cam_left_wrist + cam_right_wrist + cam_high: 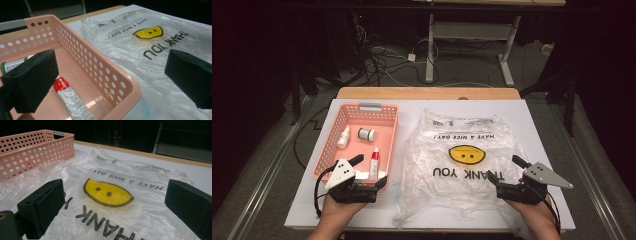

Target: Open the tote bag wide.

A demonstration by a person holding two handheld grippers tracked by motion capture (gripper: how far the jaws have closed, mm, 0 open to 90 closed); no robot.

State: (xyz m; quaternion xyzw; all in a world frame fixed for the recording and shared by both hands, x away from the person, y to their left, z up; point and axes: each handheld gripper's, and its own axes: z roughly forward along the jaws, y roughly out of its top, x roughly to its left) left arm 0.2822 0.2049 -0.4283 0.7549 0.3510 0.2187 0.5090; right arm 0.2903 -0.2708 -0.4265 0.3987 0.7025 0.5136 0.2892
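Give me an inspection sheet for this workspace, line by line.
Surface: white table top with a wooden far edge.
Job's things: pink basket at left holding a white dropper bottle, a small round jar and a red-capped tube; clear plastic bag with a smiley face lying flat beside it.
Clutter: nothing seen.
Grippers: left hand-held gripper open, over the basket's near edge; right hand-held gripper open, over the bag's near right part; both empty.
Cables: one trailing from each gripper; a tangle on the floor beyond the table.
Surroundings: dark room, desk legs behind.
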